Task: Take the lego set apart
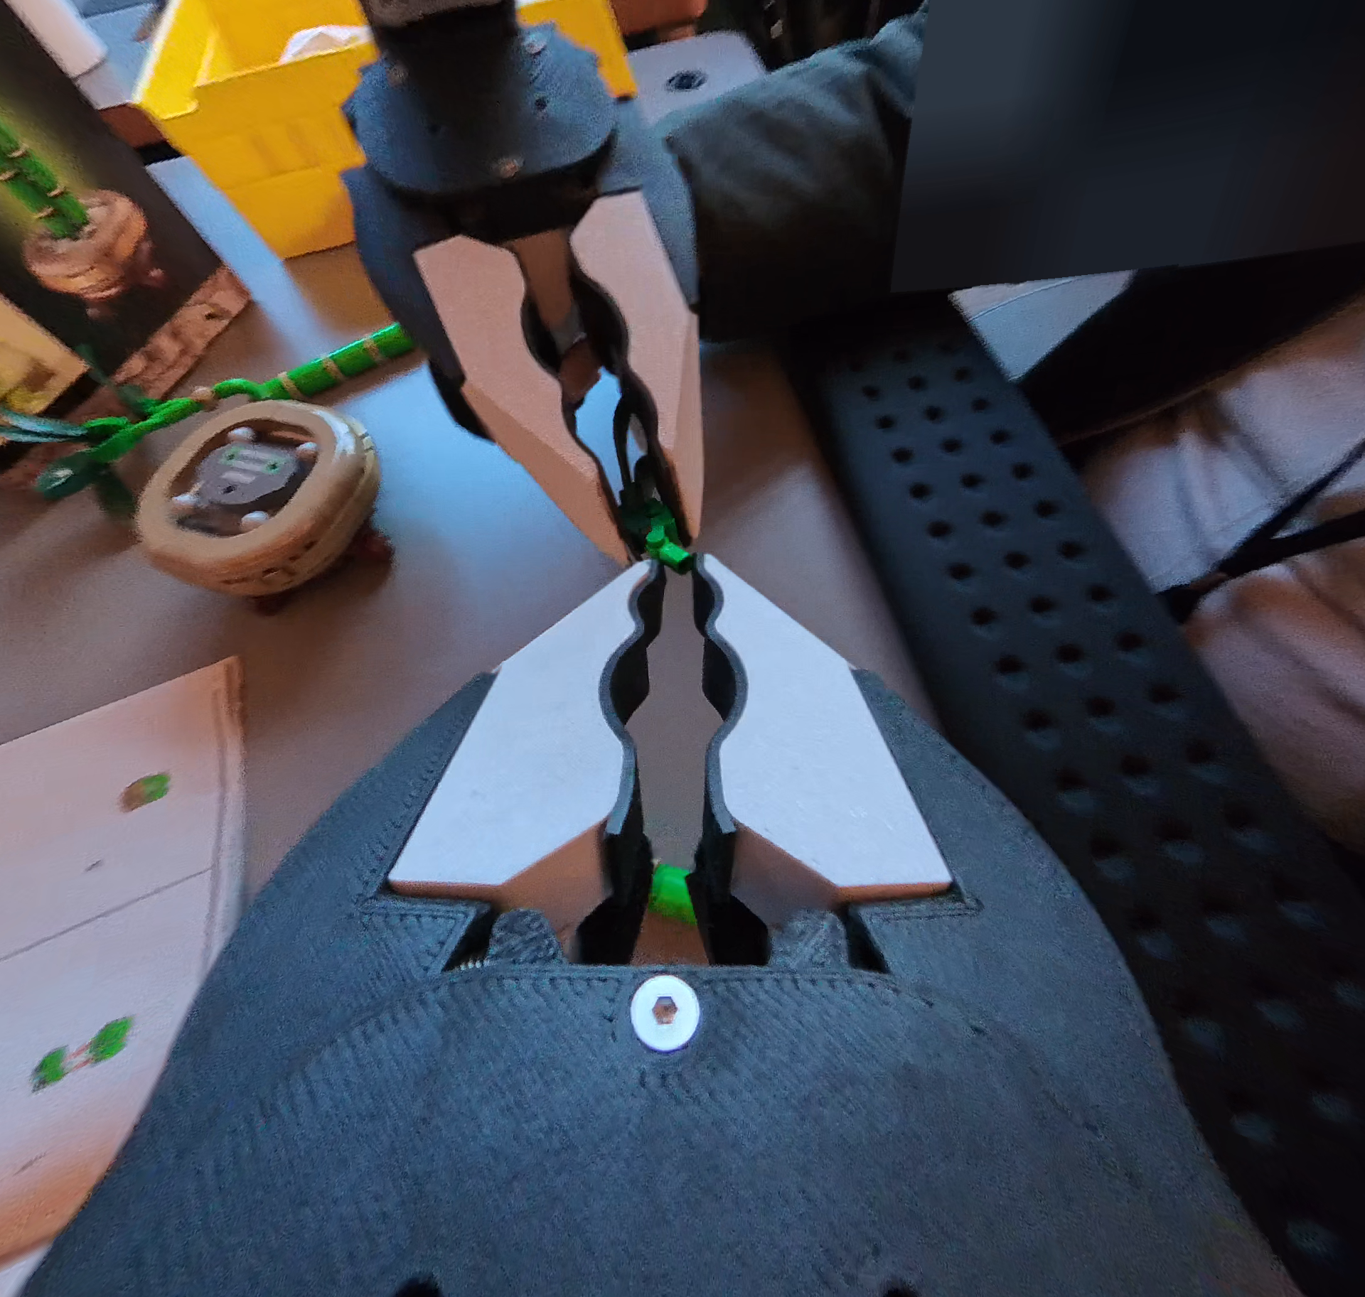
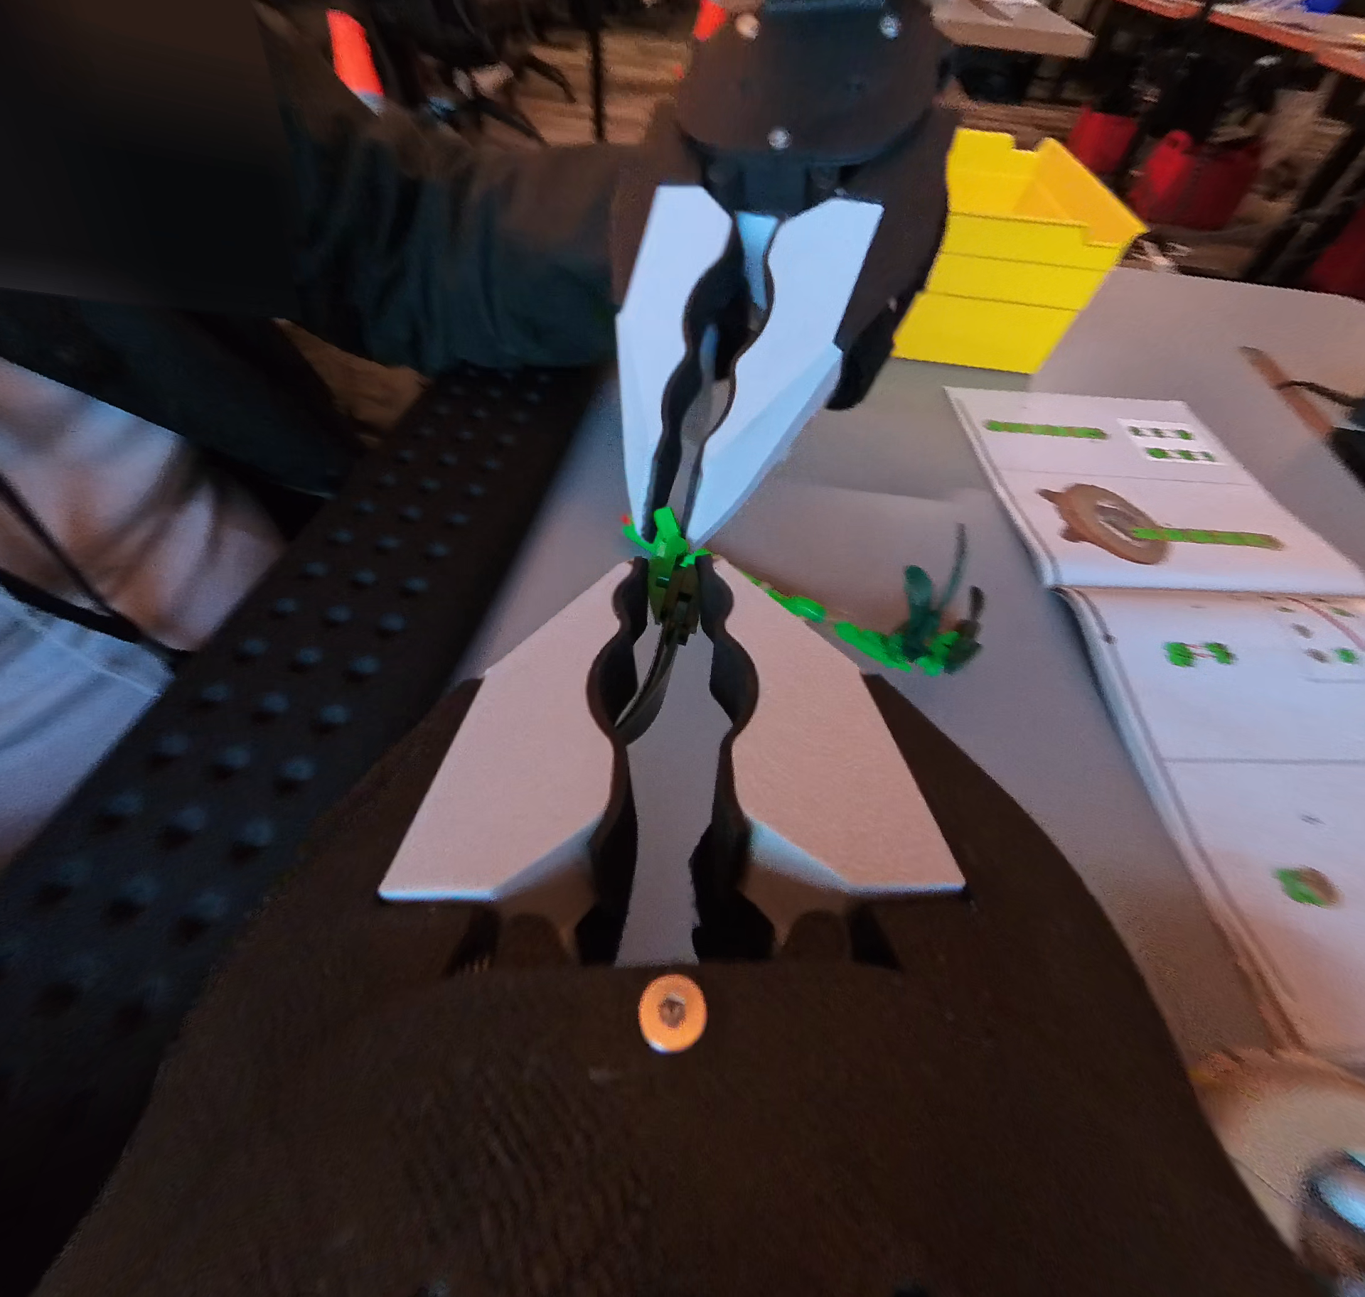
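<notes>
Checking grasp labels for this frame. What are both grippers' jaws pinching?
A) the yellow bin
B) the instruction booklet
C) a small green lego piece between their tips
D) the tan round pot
C: the left gripper and right gripper meet tip to tip, both shut on the green piece; the pot, bin and booklet lie apart on the table.

A small green lego piece (image 1: 662, 539) sits pinched between two tongs' tips above the worktop. A tan pot (image 1: 258, 497) and green stem (image 1: 310, 377) lie on the worktop.
</notes>
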A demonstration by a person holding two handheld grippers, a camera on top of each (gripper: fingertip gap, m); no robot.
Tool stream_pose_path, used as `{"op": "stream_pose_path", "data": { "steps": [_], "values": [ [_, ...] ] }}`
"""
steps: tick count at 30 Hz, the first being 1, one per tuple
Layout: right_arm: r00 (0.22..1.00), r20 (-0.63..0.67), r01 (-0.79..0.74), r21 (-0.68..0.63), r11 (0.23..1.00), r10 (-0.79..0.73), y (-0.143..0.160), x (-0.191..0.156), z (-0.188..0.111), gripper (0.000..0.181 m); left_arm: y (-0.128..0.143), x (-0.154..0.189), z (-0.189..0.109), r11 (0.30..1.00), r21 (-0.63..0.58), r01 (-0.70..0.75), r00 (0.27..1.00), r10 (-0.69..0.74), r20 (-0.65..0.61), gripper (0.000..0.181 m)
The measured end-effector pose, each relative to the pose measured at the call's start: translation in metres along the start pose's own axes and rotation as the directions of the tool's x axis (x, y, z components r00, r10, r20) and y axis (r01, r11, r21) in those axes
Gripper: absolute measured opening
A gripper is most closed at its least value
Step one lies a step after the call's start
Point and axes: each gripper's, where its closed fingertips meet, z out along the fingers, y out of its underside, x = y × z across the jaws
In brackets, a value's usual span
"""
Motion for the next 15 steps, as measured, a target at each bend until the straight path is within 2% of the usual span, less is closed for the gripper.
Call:
{"op": "stream_pose_path", "data": {
  "steps": [5, 8, 12, 14, 15],
  "values": [
    [0.977, 0.190, -0.121, 0.111, 0.986, 0.099, -0.019, -0.023, 0.000, 0.013, -0.019, 0.022, -0.007, 0.985, 0.125, 0.118, 0.974, -0.090, -0.207, 0.005],
    [0.957, 0.255, -0.176, 0.140, 0.974, 0.136, -0.025, -0.029, -0.001, 0.013, -0.025, 0.028, -0.010, 0.970, 0.157, 0.184, 0.948, -0.132, -0.291, 0.005],
    [0.964, 0.177, -0.218, 0.119, 0.969, 0.196, -0.017, -0.011, -0.003, 0.012, -0.018, 0.008, -0.010, 0.966, 0.150, 0.210, 0.964, -0.180, -0.195, 0.006],
    [0.961, 0.148, -0.251, 0.103, 0.963, 0.235, -0.012, -0.002, -0.004, 0.012, -0.019, 0.001, -0.011, 0.961, 0.168, 0.218, 0.969, -0.193, -0.154, 0.019],
    [0.958, 0.143, -0.262, 0.099, 0.960, 0.247, -0.010, -0.001, -0.004, 0.012, -0.018, -0.002, -0.011, 0.958, 0.164, 0.235, 0.966, -0.212, -0.145, 0.020]
  ]
}}
